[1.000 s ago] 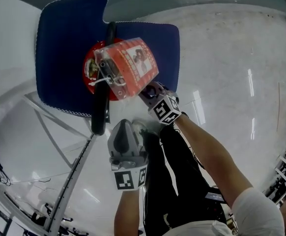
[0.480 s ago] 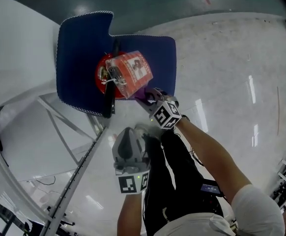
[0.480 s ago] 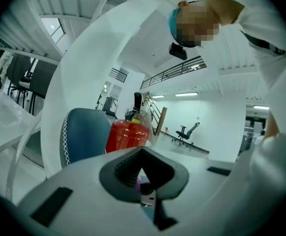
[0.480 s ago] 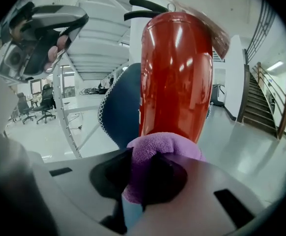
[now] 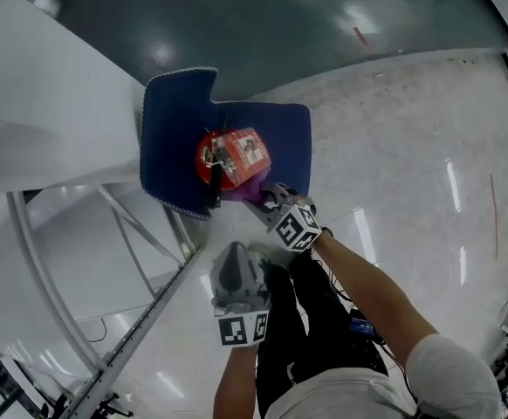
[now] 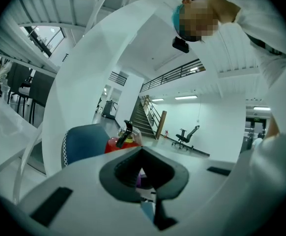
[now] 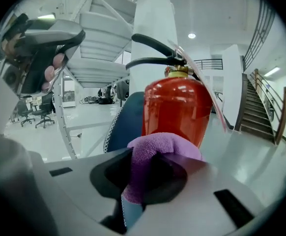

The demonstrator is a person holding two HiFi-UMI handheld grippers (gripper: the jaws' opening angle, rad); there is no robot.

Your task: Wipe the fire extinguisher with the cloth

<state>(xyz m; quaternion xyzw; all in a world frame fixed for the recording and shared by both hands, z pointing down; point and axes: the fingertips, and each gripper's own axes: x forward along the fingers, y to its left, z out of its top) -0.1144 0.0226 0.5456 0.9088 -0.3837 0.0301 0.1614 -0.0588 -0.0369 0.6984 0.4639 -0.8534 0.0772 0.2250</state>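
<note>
Glossy floor [image 5: 394, 103], blue mat [image 5: 171, 138] flat on it, fire ext. [image 5: 202, 168] upright on mat

The floor [image 5: 394, 129] is pale, glossy and mottled, catching bright streaks of overhead light; beyond it runs a dark green band of floor [image 5: 280, 33]. A broad white column [image 7: 155, 9] rises near slanted white struts [image 5: 140, 326]; a staircase [image 7: 261, 117] with a wooden handrail climbs at one side; a black office chair [image 6: 188, 134] stands before the far white wall, under ceiling lamps [image 6: 185, 98].
</note>
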